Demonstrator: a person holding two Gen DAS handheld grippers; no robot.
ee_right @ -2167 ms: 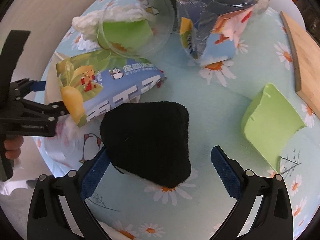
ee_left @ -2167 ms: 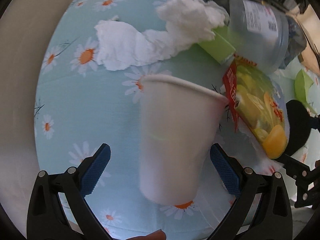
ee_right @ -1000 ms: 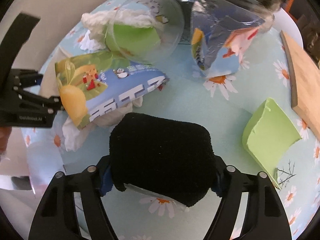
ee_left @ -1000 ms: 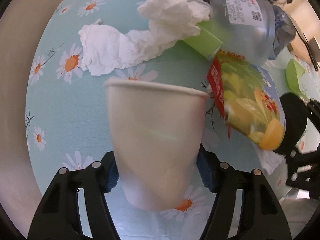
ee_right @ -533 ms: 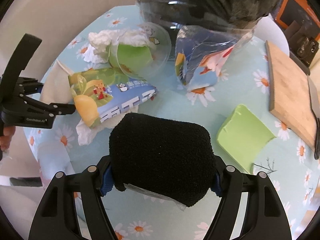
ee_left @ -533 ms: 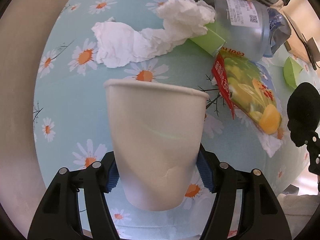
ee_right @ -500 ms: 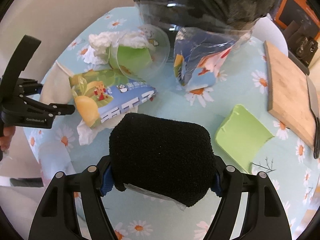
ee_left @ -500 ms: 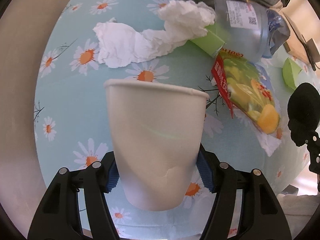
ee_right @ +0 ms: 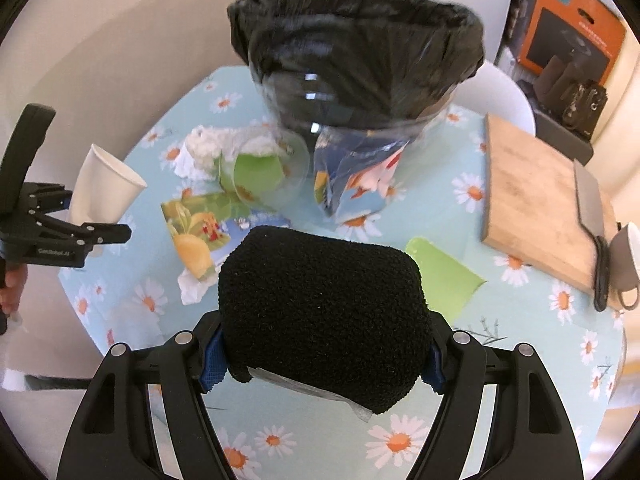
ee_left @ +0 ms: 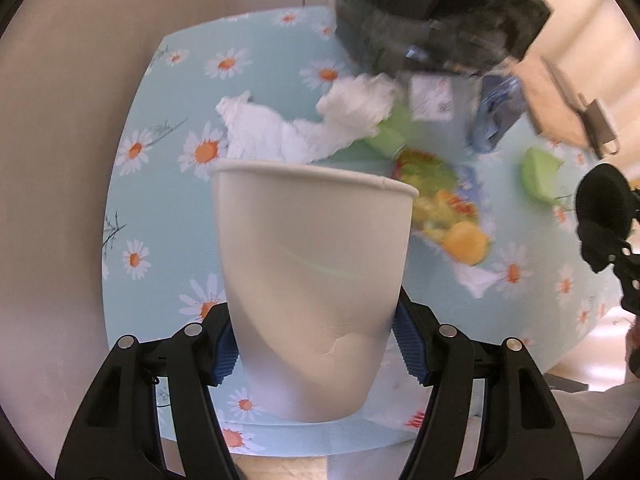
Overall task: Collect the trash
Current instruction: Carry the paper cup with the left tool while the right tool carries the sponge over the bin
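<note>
**Cup and sponge held above the cluttered desk**

The left tongs are clamped on a white cup, rim away from the camera, dented near its base; the cup hides both blue pads' faces. The right tongs grip a black sponge with a strip of clear film hanging from its underside. Both are held above the desk, clear of its daisy cloth.

On the desk lie crumpled tissue, a snack bag, a green scrap and a clear tub with green inside. Behind stands a bin lined in black, a crushed wrapper against its base. The left view is blurred there, so labels cannot be read. A board lies at the right, a mug cut off at the edge.
</note>
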